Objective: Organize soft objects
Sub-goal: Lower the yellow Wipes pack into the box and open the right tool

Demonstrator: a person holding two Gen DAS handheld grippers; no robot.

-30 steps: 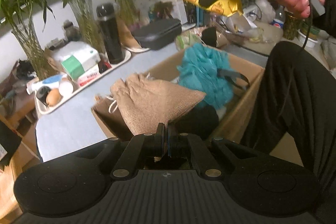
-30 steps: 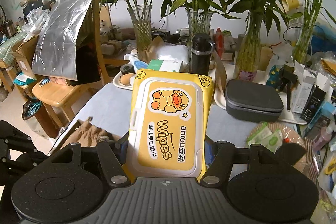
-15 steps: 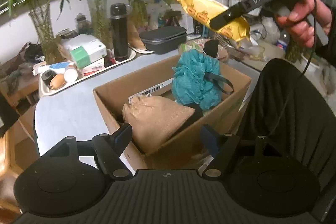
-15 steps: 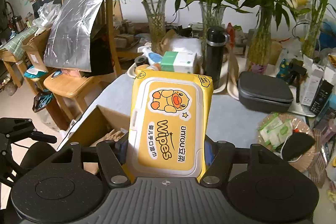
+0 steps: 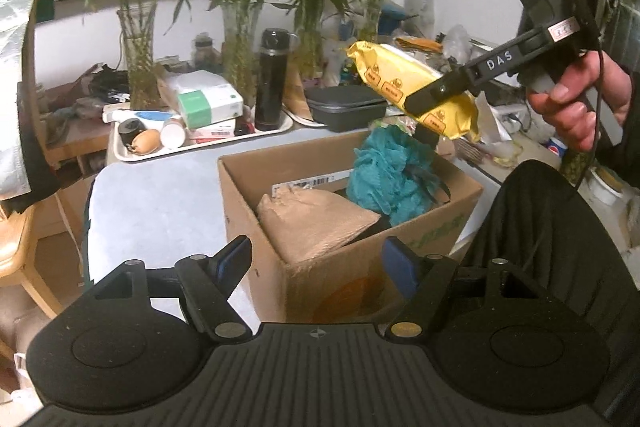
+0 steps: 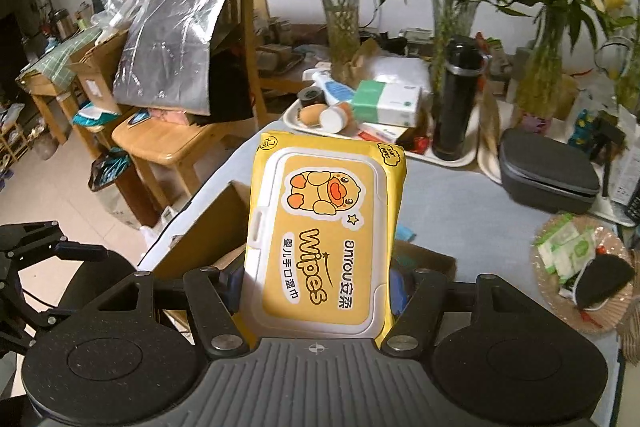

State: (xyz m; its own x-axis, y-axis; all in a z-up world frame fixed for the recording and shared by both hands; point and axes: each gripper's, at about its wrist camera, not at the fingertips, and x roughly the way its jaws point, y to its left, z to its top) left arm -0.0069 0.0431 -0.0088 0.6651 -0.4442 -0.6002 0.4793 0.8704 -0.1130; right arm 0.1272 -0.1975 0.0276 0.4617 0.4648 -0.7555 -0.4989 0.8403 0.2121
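Wipes pack (image 6: 326, 247) sits pinched in the right claw (image 6: 320, 291) above the cardboard box (image 5: 320, 267); the left claw (image 5: 316, 261) is spread, empty.

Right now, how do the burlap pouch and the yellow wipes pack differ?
The burlap pouch lies in the cardboard box; the wipes pack is held above it, clamped in the right hand-held gripper. The pouch is plain tan woven cloth; the pack is glossy yellow with a white lid and a duck picture. The pouch is free of the open left hand-held gripper. Both are soft.
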